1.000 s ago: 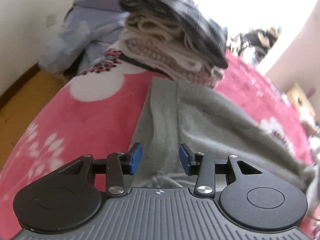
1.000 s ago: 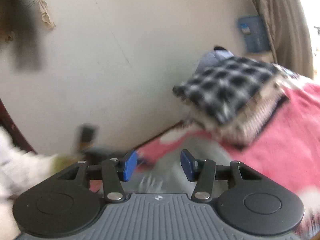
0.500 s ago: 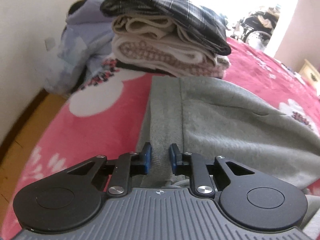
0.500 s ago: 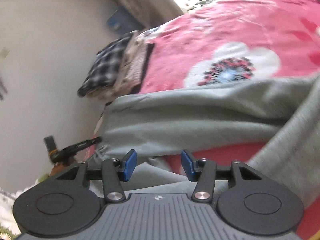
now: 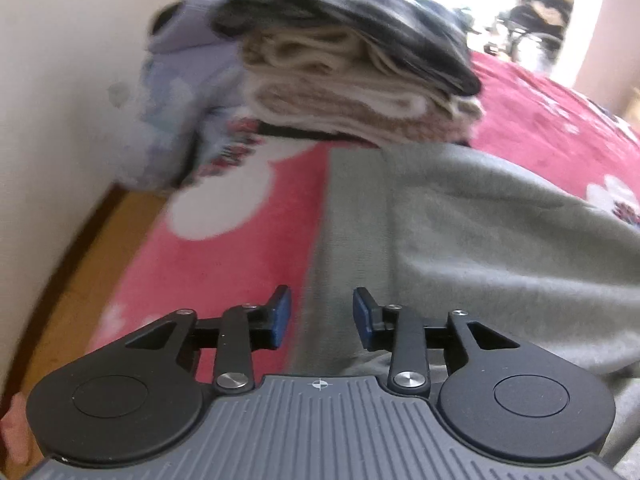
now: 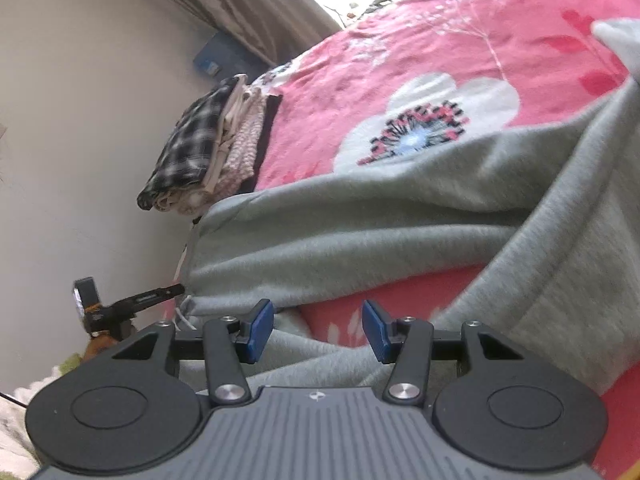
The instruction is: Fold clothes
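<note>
A: Grey trousers (image 5: 480,240) lie spread on the pink blanket (image 5: 240,240), waistband (image 5: 352,208) end toward the stack (image 5: 352,72) of folded clothes near the wall.

B: And the left gripper (image 5: 322,318) sits right over that waistband, jaws apart, nothing between them.

A: Makes sense as a spot. The band is the stiffest edge, so a pinch there would carry the cloth cleanly.

B: Right gripper (image 6: 318,330)?

A: Also wide open, empty, low over the gap where pink shows between two grey folds (image 6: 360,240). My guess is those are the legs, one crossing over at the right.

B: So where are we in the fold?

A: Can't settle it. The trousers could be laid out awaiting a grip, or just let go after a fold. Both fit.

B: The stack looks tidy, plaid on top, beige knits beneath. Likely the place for finished pieces.

A: Any labels?

B: None readable. There's a small mark on each gripper body, no words. The left view is blurred anyway.
</note>
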`<state>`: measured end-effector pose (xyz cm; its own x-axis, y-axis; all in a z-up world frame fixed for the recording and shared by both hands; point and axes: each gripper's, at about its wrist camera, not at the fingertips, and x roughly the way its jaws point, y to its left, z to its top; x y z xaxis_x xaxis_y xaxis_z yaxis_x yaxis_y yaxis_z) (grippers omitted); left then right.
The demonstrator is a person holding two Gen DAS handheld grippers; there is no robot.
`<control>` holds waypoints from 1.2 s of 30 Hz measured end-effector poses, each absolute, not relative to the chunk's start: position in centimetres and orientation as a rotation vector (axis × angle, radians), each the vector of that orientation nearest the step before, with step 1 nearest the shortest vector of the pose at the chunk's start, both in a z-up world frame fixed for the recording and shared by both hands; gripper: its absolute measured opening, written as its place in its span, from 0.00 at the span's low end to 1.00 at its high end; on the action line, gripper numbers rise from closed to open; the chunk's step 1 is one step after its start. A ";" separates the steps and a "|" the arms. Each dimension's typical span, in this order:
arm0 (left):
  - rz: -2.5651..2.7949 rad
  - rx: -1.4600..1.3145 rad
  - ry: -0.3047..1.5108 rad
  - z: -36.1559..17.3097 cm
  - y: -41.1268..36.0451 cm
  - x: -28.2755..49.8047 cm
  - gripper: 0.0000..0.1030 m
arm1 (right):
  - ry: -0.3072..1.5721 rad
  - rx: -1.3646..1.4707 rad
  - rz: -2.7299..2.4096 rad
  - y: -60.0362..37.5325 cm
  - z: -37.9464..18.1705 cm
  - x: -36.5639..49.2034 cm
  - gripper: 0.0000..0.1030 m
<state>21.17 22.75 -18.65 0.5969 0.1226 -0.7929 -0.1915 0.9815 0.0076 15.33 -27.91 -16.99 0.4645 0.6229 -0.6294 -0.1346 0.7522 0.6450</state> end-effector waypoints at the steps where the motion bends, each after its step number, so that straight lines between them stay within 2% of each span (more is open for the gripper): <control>1: 0.194 -0.084 0.913 -18.1 23.0 20.6 0.34 | 0.981 0.544 0.500 -27.7 -16.8 15.3 0.52; 9: 0.234 -0.164 1.010 -16.1 21.4 14.1 0.49 | 0.956 0.415 0.423 -29.0 -15.2 12.3 0.52; 17: 0.326 -0.416 1.051 -17.0 21.6 7.0 0.55 | 0.936 0.428 0.108 -35.7 -14.0 9.3 0.53; 24: 0.376 -0.536 1.096 -19.2 21.9 5.4 0.56 | 0.860 0.444 -0.202 -42.3 -13.2 9.8 0.55; 29: 0.389 -0.605 1.107 -20.2 22.0 5.8 0.56 | 0.873 0.519 -0.173 -42.6 -12.5 14.1 0.55; 34: 0.400 -0.699 1.093 -20.8 22.6 5.1 0.59 | 0.999 0.669 0.047 -39.8 -14.3 15.5 0.69; 36: 0.402 -0.753 1.065 -21.1 23.2 4.5 0.59 | 1.045 0.733 0.031 -40.1 -15.6 14.4 0.69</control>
